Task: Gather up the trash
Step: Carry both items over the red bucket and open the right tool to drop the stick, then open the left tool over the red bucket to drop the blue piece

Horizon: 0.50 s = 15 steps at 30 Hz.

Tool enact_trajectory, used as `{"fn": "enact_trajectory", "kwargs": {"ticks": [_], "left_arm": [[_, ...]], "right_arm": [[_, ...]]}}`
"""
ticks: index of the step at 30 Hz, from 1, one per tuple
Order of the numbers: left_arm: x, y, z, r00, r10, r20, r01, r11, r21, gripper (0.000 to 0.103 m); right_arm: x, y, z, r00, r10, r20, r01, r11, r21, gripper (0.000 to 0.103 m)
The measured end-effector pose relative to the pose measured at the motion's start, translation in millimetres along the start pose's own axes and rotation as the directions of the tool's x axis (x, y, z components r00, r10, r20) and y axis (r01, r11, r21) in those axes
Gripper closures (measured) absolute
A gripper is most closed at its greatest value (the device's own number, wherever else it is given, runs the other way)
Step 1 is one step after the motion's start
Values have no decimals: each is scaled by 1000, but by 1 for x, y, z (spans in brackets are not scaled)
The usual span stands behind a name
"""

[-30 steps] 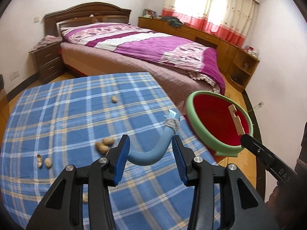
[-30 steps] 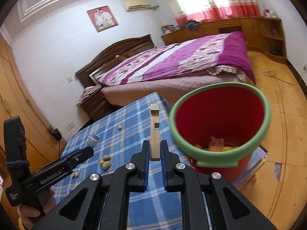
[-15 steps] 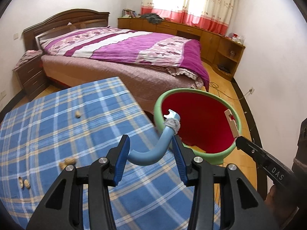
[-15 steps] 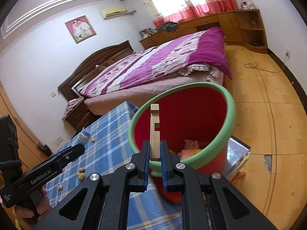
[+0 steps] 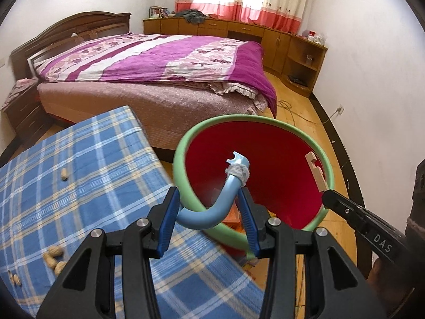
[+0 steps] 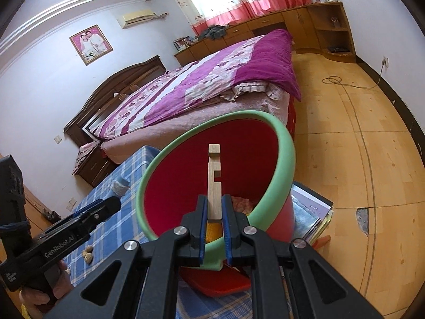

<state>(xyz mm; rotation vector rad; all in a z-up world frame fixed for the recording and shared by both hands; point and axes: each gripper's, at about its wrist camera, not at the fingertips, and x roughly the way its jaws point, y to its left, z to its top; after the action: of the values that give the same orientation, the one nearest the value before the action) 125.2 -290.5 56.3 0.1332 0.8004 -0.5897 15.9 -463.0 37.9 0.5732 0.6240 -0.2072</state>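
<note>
I hold both loads over the red, green-rimmed bin [image 5: 265, 186], left gripper [image 5: 209, 212] clamping the curved blue plastic piece [image 5: 212, 210], right gripper [image 6: 213, 220] clamping the notched wooden piece [image 6: 214, 186]; next, I judge, release both.

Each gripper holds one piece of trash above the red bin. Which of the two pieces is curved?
The blue plastic hook in the left gripper is curved. The wooden piece in the right gripper is straight, with notches.
</note>
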Motion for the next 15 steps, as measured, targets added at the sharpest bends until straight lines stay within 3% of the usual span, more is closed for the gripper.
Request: {"fn": "enact_trajectory", "kwargs": {"ticks": [15], "left_arm": [[34, -13, 1, 999, 14, -38, -12, 998, 60, 55]], "right_arm": [[14, -14, 1, 1000, 1, -21, 0, 999, 41, 87]]}}
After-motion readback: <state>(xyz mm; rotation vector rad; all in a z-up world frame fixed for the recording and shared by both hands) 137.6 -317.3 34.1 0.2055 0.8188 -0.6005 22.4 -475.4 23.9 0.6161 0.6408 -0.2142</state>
